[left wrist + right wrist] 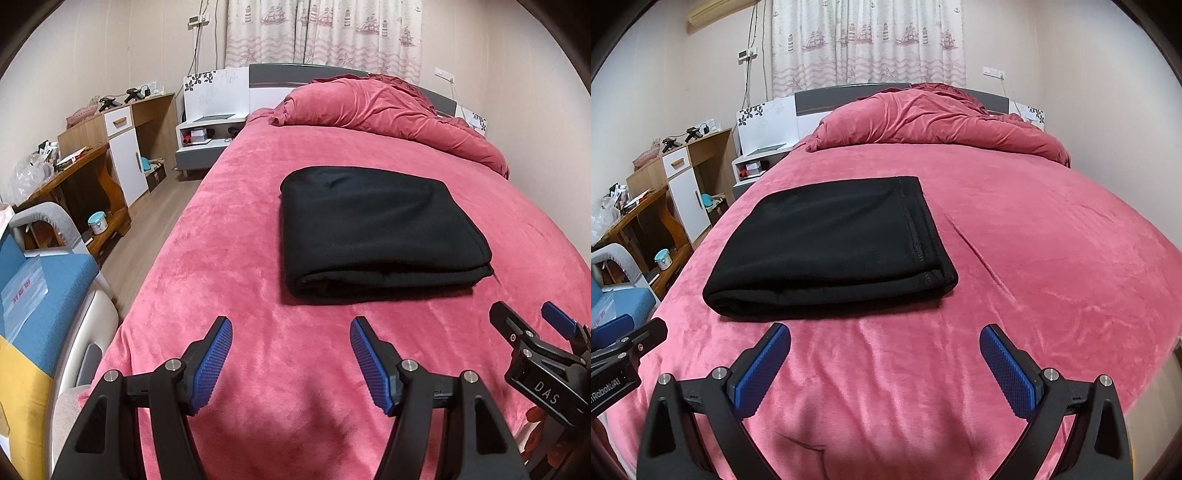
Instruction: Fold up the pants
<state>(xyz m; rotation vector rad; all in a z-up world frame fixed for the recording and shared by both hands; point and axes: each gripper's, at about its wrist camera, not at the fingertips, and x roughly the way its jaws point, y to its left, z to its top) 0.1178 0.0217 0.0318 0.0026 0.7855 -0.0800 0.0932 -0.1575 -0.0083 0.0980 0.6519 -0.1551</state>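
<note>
The black pants [380,229] lie folded in a compact stack on the pink bed [229,258], just ahead of the left hand-held gripper [291,363] and right hand-held gripper [884,369], both released and empty, so folding looks finished, needing at most a smoothing touch.

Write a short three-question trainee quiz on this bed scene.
1. True or false: the black pants lie folded on the pink bedspread.
2. Multiple choice: the left hand-held gripper is A) shut on the pants, B) open and holding nothing, C) shut on the red duvet.
3. Fill in: the right hand-held gripper hangs open, on the ___ side of the pants' thick folded edge.

Key
1. True.
2. B.
3. Near; it does not touch them.
</note>
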